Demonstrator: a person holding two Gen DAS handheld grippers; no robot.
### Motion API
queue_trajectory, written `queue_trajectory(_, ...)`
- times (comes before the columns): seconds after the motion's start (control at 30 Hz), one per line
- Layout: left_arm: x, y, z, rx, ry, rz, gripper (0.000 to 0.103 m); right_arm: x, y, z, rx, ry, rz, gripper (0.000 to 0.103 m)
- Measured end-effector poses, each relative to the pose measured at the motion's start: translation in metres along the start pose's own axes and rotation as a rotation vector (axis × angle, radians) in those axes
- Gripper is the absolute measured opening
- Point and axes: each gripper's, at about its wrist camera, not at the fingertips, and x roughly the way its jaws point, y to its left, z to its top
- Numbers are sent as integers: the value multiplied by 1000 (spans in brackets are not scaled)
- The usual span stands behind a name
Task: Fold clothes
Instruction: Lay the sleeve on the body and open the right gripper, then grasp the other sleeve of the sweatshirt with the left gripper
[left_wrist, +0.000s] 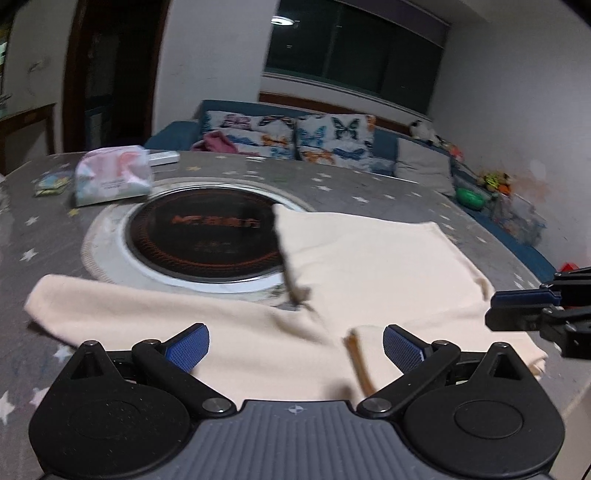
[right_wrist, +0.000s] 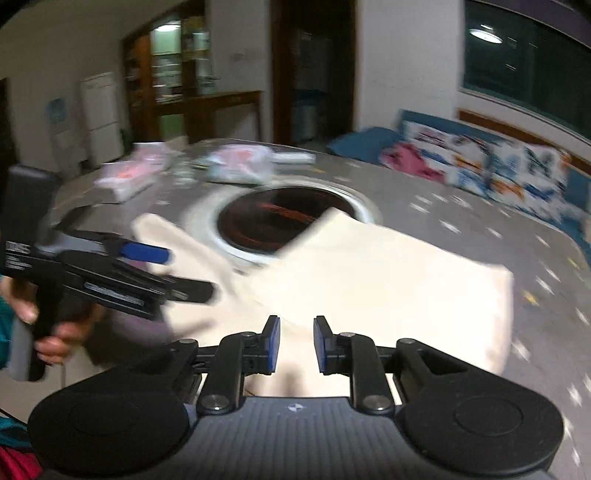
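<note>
a cream garment (left_wrist: 362, 266) lies spread on the grey star-print tabletop (left_wrist: 332, 184), partly folded, with one sleeve (left_wrist: 140, 314) stretched out toward the left in the left wrist view. its far corner overlaps the rim of the round black cooktop (left_wrist: 207, 240) set into the middle of the tabletop. a dark collar edge runs down the garment's inner side.

the left tool (left_wrist: 295, 345) hangs low over the near edge of the garment, its blue pads (left_wrist: 188, 347) spread wide apart with nothing between them. the right tool (right_wrist: 296, 345) also sits over the near part of the garment (right_wrist: 388, 280), its pads (right_wrist: 272, 343) parted by a narrower gap, gripping nothing; cloth shows through the gap below. in the right wrist view the left tool (right_wrist: 184, 271) appears at the left side, held in a hand (right_wrist: 48, 332).

on the far side of the tabletop rests a soft pastel tissue pack (left_wrist: 114, 177), with a small flat box (left_wrist: 164, 158) just behind it. a blue sofa (left_wrist: 388, 147) with butterfly-print cushions (left_wrist: 332, 140) stands beyond. the right wrist view is motion-blurred, so small details there are hard to tell.
</note>
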Motion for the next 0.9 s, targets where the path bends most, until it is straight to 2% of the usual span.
queue_trajectory(0.13,6,-17,-2,61,3,-43,85,-18,-37,-28,106,39,-112,19)
queue_trajectory(0.37,27,-40,-2,136,35,-63,71,-42,-76,-63,225,51,-212,19)
queue_trajectory(0.43,32,-44,-3,152,41,-63,61,-43,-81,-70,243,61,-227,19)
queue_trajectory(0.5,34,-48,-4,171,41,-59,55,-43,-84,-76,253,72,-236,19)
queue_trajectory(0.53,35,-50,-5,182,40,-54,47,-43,-86,-80,257,77,-239,19)
queue_trajectory(0.57,36,-51,-6,194,39,-49,44,-43,-88,-83,262,83,-243,19)
queue_trajectory(0.63,37,-54,-8,215,36,-37,34,-43,-89,-82,258,80,-254,19)
queue_trajectory(0.7,36,-55,-8,225,32,-18,29,-44,-90,-77,244,63,-254,19)
queue_trajectory(0.9,37,-52,-5,221,34,1,25,-27,-87,-51,163,0,-217,19)
